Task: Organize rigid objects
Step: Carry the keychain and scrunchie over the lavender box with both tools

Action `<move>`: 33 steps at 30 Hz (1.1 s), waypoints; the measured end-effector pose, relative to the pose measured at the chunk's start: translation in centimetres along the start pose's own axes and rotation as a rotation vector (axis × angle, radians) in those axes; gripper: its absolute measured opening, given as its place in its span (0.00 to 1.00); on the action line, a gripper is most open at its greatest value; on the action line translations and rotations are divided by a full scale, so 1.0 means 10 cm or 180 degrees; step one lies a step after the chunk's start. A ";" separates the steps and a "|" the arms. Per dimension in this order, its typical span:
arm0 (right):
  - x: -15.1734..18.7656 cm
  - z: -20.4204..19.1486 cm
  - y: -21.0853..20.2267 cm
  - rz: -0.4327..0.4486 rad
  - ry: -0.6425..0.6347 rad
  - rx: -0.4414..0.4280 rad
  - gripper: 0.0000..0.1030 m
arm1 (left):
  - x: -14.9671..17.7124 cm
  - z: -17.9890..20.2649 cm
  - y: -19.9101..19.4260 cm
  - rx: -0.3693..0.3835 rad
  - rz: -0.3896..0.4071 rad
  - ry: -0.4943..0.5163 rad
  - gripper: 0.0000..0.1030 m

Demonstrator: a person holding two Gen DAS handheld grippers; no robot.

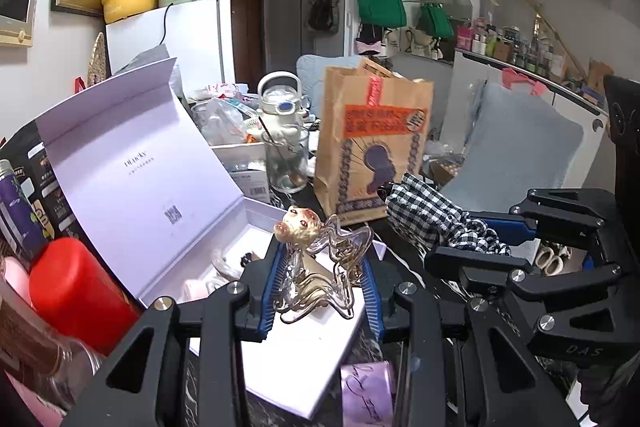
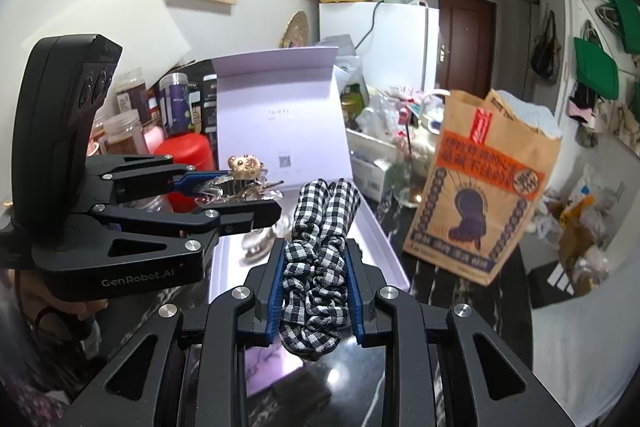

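**Both items in hand, box not yet filled**

Our left tool (image 1: 320, 267) is clamped on the clear hair claw (image 1: 320, 267); our right tool (image 2: 314, 287) pinches the checked scrunchie (image 2: 316, 259). Both hang above the open white box (image 2: 372, 247) just ahead. We judge the placing remains.

clear bear hair clip (image 1: 316, 267) held aloft, checked scrunchie (image 2: 316, 271) likewise

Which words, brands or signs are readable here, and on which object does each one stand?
"GenRobot.AI": black body of the left gripper.
"DAS": black body of the right gripper.
Small grey print inside the white box lid: too blurred.
Orange label on the brown paper bag: characters not readable.
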State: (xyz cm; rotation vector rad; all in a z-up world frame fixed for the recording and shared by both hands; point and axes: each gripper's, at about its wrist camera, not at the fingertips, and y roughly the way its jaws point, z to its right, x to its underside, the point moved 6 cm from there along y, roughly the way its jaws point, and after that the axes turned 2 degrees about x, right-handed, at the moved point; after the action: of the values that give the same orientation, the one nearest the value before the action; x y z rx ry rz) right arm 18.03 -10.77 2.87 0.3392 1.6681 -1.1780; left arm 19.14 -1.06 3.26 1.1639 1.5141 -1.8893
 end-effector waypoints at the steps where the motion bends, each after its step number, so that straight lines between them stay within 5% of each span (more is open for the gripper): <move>1: -0.04 0.01 0.03 0.0006 -0.0007 -0.0016 0.26 | -0.03 -0.03 0.03 -0.0013 0.0004 -0.0006 0.34; 26: -0.52 0.15 1.00 -0.0103 0.0069 -0.0272 0.26 | -0.18 -0.99 0.60 -0.0449 -0.0101 -0.0338 0.34; 33: -0.47 0.14 1.30 -0.0203 0.0180 -0.0371 0.26 | -0.09 -1.13 0.74 -0.0341 -0.0165 -0.0374 0.34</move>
State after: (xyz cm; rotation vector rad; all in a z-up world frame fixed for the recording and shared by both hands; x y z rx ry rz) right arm 29.95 -4.20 -0.10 0.2501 1.8000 -1.1213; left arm 29.07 7.28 -0.60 0.9584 1.5737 -1.8507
